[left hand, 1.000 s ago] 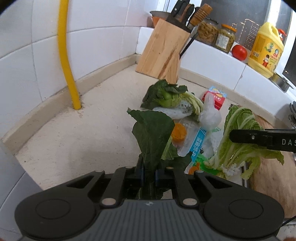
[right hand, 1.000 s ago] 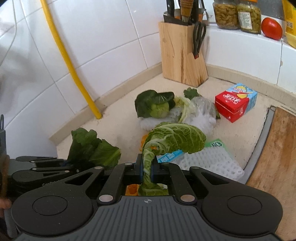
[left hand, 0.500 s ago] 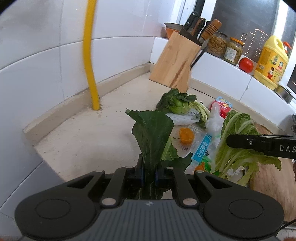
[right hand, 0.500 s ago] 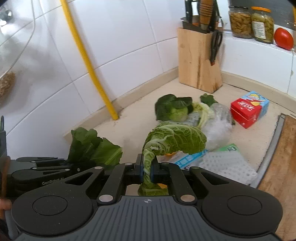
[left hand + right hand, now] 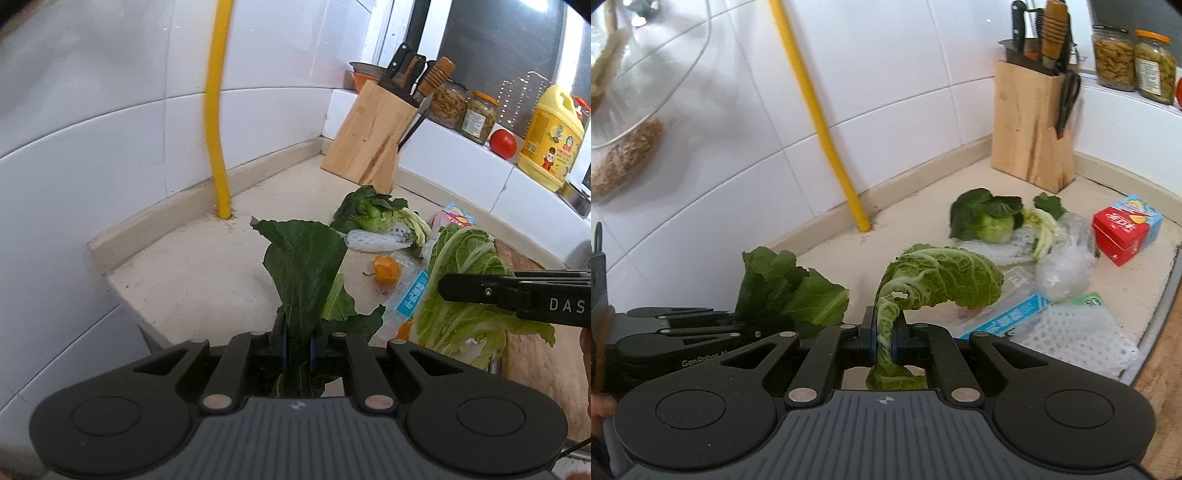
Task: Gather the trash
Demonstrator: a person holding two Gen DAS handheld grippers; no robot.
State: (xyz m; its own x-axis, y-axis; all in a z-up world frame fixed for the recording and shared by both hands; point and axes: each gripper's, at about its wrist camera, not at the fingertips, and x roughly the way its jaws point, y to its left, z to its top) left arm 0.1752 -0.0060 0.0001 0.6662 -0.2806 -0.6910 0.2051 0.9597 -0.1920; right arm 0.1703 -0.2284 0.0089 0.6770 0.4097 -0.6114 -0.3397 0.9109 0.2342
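jars [image 5: 1134,62] hold pickles (sill)

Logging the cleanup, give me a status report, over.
Left tool shut on dark green leaf. Right tool shut on cabbage leaf. More scraps and wrappers on counter. Nothing blocking.

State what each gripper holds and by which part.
Left gripper: dark green leaf, pinched near its stem end. Right gripper: pale cabbage leaf, pinched on its rib near the base.
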